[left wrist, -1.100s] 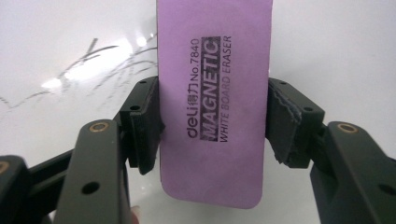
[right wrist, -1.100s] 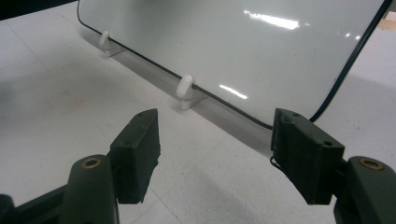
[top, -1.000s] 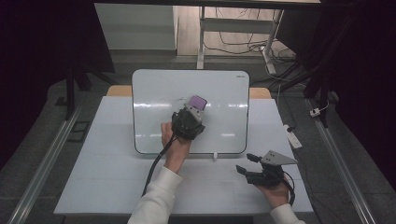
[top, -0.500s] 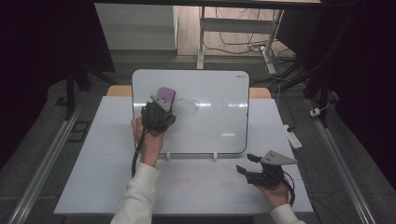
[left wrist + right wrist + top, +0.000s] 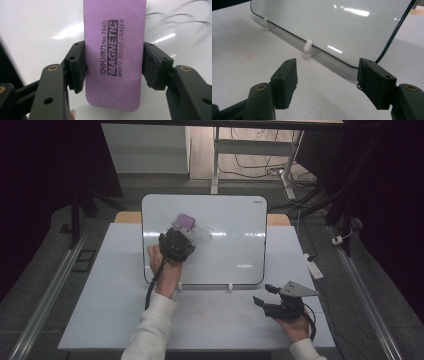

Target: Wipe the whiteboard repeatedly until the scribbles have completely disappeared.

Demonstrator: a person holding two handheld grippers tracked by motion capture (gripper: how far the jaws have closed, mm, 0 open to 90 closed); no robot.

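1. I think I am in the middle of wiping. My left gripper (image 5: pixel 179 239) has its jaws squeezed on the two long sides of the purple eraser (image 5: pixel 113 53), which is against the upper left part of the whiteboard (image 5: pixel 235 245).
2. Thin black scribbles (image 5: pixel 206 233) sit just beside the eraser, so my next move looks like a sideways rub over them, staying flat on the board.
3. My right gripper (image 5: pixel 274 301) rests low on the white table (image 5: pixel 100 285), jaws wide apart, holding nothing.
4. My count: one eraser, one whiteboard, two grippers, two little white feet under the board (I see both).
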